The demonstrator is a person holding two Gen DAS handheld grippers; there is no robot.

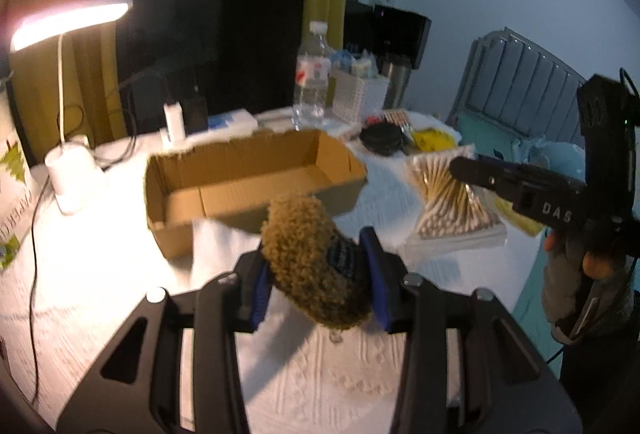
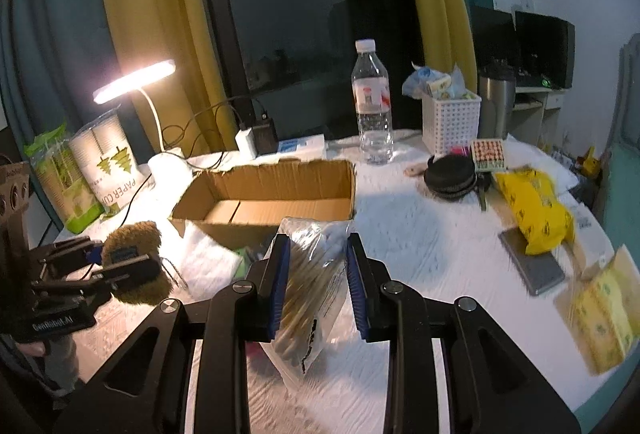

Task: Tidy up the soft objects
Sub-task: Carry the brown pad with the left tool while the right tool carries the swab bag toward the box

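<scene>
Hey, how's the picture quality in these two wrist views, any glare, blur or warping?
Left wrist view: the desk lamp blows out to white glare, and the cardboard box edges are smeared by blur. Right wrist view: the same lamp glares less; the yellow bag near the edge looks soft. Both: fisheye bending, dark corners, dim room beyond the lamp.

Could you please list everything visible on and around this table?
fuzzy pouch: one, olive-brown, held in left tongs
cotton swab bag: one, clear, held in right tongs
cardboard box: one, brown, open, table centre
water bottle: one, clear, behind box
desk lamp: one, white, lit, left
basket: one, white, right of bottle
round case: one, black, before basket
yellow packet: one, right side
paper cup sleeve: one, white, far left
</scene>
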